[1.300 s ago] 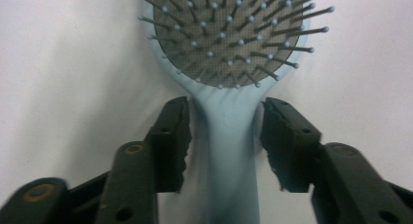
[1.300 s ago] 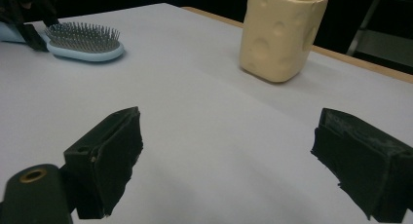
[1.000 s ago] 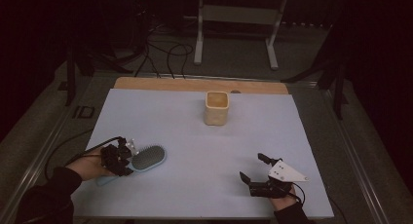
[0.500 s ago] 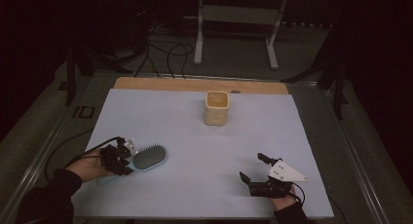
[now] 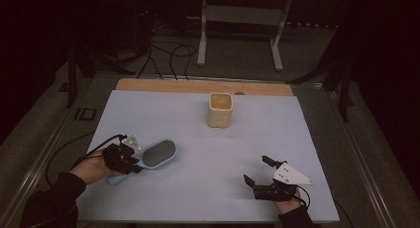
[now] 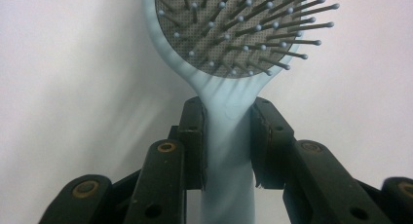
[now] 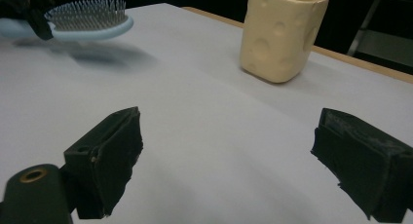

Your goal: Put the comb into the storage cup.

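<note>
Already gripped: left tool [image 6: 228, 141] clamps the hairbrush [image 5: 157, 154] handle at the neck, near-left on the bench [image 5: 208, 139]. Looks light, stiff plastic, slick; head-heavy. Right tool [image 7: 229, 156] gapes, holding nothing.

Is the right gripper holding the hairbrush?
No: the right gripper stands open over bare table, while the hairbrush sits clamped by its handle in the left gripper.

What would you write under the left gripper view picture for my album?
The left tool clamps the light blue hairbrush by its handle, bristles facing the camera, above the pale table.
</note>
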The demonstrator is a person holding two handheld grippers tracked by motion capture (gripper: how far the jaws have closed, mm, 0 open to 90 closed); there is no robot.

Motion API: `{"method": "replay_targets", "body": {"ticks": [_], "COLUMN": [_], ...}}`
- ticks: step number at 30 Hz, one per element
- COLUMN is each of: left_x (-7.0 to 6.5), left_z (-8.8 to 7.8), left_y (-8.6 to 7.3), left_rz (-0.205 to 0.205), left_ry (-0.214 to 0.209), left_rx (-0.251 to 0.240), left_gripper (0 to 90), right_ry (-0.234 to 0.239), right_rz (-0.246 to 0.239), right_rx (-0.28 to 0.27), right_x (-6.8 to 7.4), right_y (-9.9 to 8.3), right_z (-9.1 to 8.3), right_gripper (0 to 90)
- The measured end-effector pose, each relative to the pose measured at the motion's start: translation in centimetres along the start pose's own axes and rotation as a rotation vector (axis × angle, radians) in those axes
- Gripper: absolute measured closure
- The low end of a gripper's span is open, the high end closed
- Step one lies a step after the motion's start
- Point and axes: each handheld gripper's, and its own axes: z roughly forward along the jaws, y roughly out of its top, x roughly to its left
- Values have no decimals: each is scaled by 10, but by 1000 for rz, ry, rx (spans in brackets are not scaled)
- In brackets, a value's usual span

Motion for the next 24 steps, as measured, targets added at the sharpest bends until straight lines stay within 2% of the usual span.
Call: {"method": "replay_targets", "body": {"ticks": [5,6,7,13,16,24], "left_x": [-4,-5,-5,-10,-12,-17], "left_z": [-7,-8,-9,-12,-13,-16], "left_y": [10,12,15,31,40,63], "left_rz": [11,25,18,37,32,10], "left_ry": [-2,10,0,-5,24,59], "left_rx": [-71,-84,-95,-178,-222,-342], "left_gripper": [701,701,701,701,701,701], "right_ry": [1,1,3,3,3,6], "right_rz": [0,0,0,0,2,2], "right_rx": [1,1,-1,0,-1,-3], "right_x": [0,0,0,0,0,-1], "right_y": [0,0,0,0,0,0], "right_z": [0,0,0,0,0,0], "right_gripper": [102,102,102,102,102,102]}}
